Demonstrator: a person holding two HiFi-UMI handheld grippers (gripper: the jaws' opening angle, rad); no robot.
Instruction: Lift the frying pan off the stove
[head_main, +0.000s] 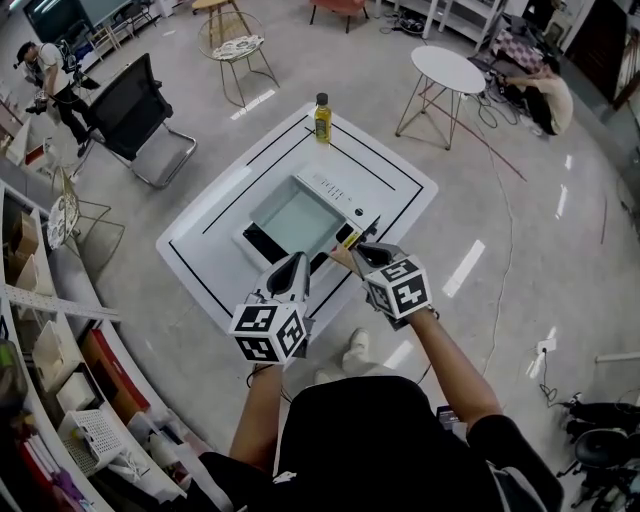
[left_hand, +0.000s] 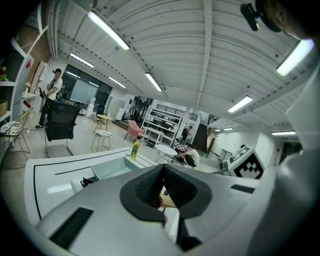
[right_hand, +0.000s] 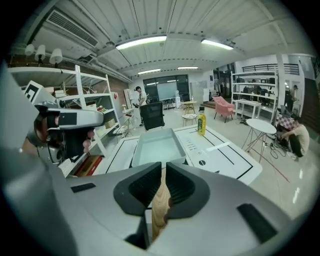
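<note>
No print is legible: the label on the bottle (head_main: 322, 118) at the table's (head_main: 200, 245) far edge and the marks on the stove's (head_main: 332, 186) control strip are too small to read. The frying pan (head_main: 295, 220), pale and rectangular, sits on the stove mid-table. The right gripper (head_main: 358, 252) is clamped on its wooden handle (right_hand: 159, 210) near the table's near edge. The left gripper (head_main: 298, 265) hangs beside it, jaw tips together and empty. The stove's top is mostly hidden under the pan.
</note>
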